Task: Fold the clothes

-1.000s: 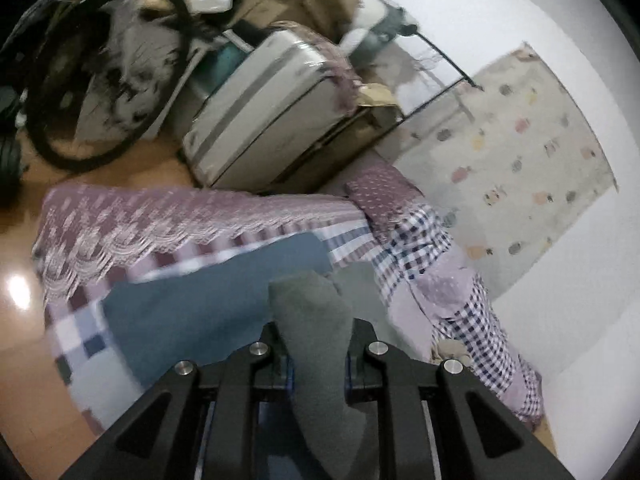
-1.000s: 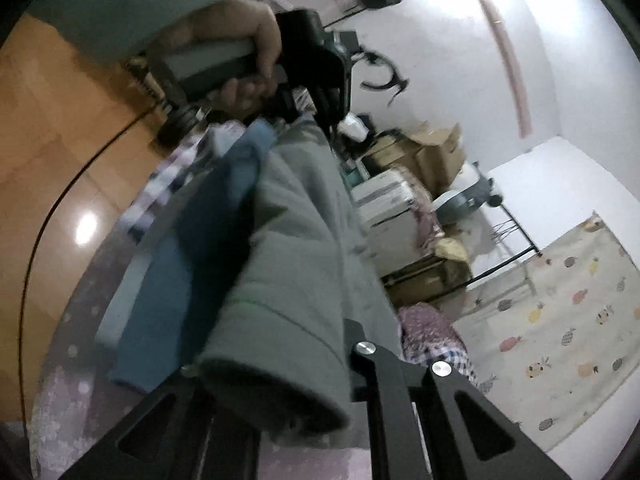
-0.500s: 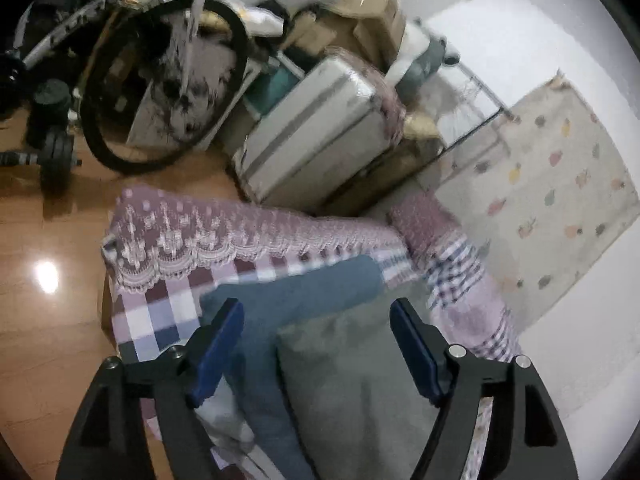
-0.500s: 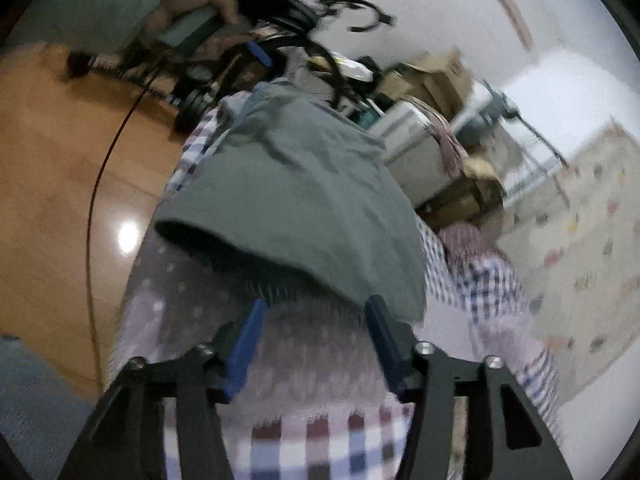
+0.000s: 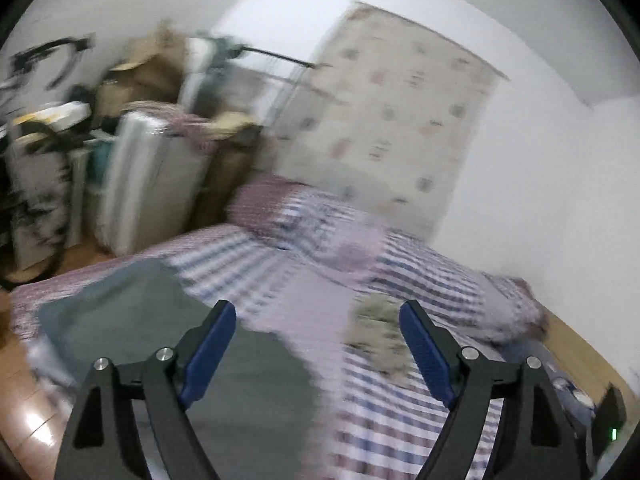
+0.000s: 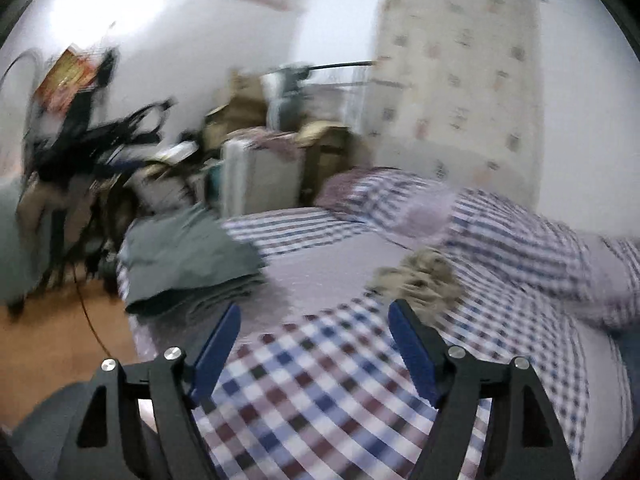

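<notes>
No legible text anywhere.

Matt grey cloth garment (image 6: 188, 256) on the checked woven bedcover (image 6: 320, 384) — glossy wooden floor (image 6: 60, 336) beside.

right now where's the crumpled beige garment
In the right wrist view the crumpled beige garment lies on the checked bedspread, right of the folded grey-green garment and below the pillow.

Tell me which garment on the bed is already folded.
The grey-green garment near the bed's left edge lies flat in stacked layers; the mottled beige-brown garment is a crumpled heap.
</notes>
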### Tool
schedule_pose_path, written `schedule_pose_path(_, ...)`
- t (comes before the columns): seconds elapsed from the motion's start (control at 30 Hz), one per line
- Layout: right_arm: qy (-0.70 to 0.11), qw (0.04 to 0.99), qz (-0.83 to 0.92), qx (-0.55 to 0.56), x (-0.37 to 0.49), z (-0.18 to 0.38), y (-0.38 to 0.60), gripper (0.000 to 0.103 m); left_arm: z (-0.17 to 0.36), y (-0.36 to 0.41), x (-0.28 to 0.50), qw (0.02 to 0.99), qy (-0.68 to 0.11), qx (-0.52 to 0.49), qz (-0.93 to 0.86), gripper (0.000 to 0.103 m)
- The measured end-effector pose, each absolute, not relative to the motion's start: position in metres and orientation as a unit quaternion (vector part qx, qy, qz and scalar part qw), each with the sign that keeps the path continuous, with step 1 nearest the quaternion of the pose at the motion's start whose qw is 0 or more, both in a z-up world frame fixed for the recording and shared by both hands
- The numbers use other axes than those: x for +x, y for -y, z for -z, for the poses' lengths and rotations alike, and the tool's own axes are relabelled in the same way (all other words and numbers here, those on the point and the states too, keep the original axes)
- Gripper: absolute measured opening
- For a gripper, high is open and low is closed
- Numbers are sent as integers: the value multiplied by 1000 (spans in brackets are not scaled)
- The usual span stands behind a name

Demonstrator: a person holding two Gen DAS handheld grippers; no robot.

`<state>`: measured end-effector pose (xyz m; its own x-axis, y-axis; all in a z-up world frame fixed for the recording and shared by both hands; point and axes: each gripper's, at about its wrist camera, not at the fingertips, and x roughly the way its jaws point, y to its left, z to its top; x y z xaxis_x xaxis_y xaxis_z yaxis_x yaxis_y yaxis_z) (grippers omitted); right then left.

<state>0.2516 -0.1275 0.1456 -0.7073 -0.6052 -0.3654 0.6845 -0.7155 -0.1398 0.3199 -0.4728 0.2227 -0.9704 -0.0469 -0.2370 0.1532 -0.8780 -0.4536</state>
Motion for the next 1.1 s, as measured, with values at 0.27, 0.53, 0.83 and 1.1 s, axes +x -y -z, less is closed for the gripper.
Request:
schedule_pose_path(0.27,-78,229,962,129,250,-198,-14,89,-273,299,281,-79,-192,128,970,93)
schedule_pose_path(0.53,-17,135,980,145,230,-202,-123,93,-277,156,240,-128,-136,164,969,97)
schedule_pose_path(0.83,49,81,972,216,156,-153,-172,96,-230,64,169,-105,-81,231,964,102)
schedule_pose_path(1.1,38,55,956,287,70,-72,-178,96,-141,37,83,-71,-60,300,950,102)
